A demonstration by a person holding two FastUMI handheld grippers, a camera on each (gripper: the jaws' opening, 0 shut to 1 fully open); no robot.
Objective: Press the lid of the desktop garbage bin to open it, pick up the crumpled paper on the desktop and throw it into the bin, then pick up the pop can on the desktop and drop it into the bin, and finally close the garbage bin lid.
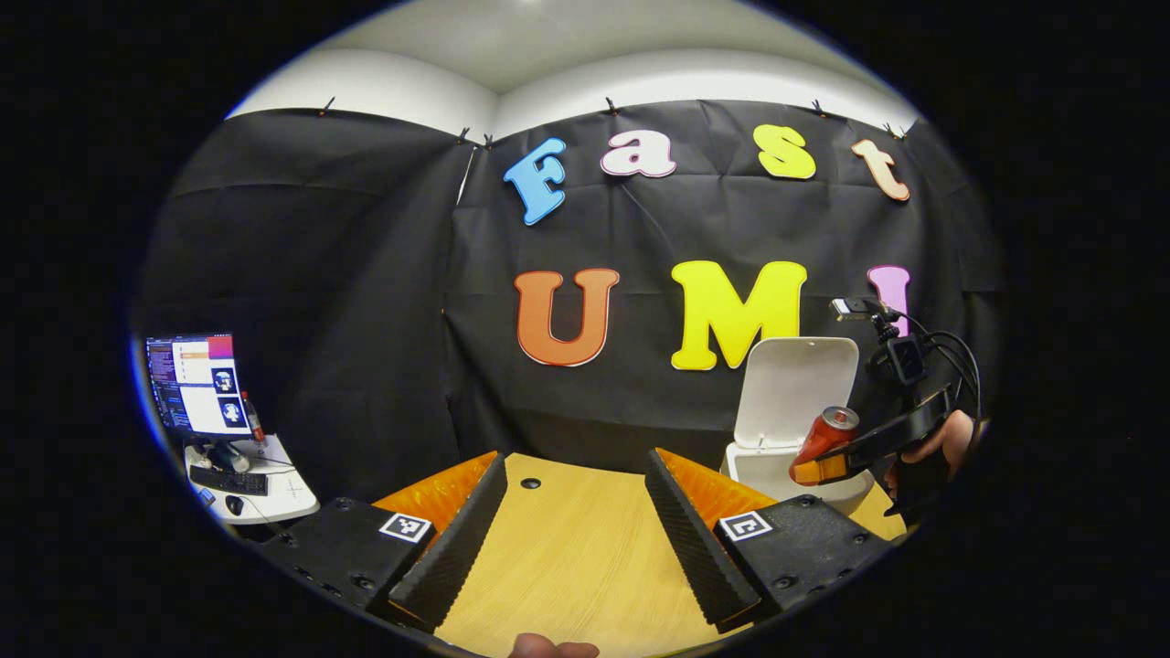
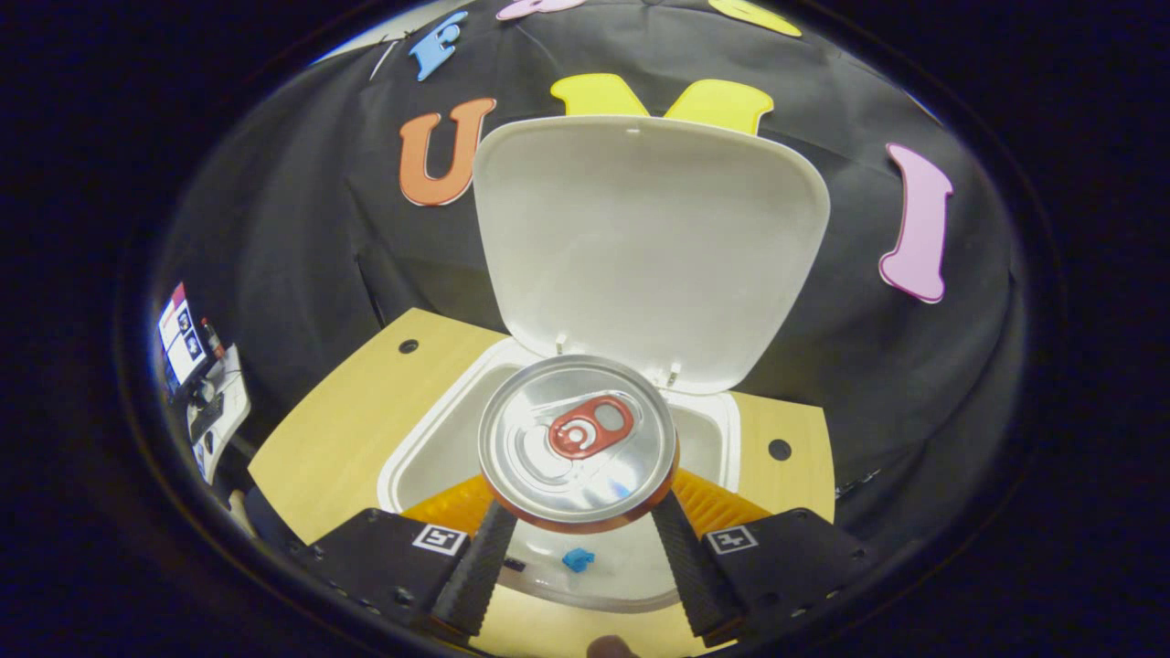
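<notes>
In the left gripper view, the left gripper (image 1: 574, 539) sits at 6 o'clock with its jaws spread wide and nothing between them, over bare wooden table (image 1: 576, 557). Beyond it, toward 3 o'clock, the white bin (image 1: 766, 468) stands on the table with its lid (image 1: 793, 388) raised upright against the black wall (image 1: 347, 302). Just in front of the bin, the right gripper (image 1: 836, 457) comes in from the right, a hand (image 1: 946, 439) behind it, and grips the can (image 1: 827, 437), which tilts over the bin's rim. At 9 o'clock, well off the table, a monitor (image 1: 194, 384) and a keyboard (image 1: 228, 480) rest on a side desk (image 1: 274, 498). In the right gripper view, the right gripper's jaws are clenched on the can at 6 o'clock, one finger pressing each side just below its silver top, the red tab facing the camera. The can hangs directly above the bin's open mouth; a small blue scrap (image 2: 577, 558) lies inside the bin beneath it. The lid stands open behind the can toward 12 o'clock, with the wall farther back.
</notes>
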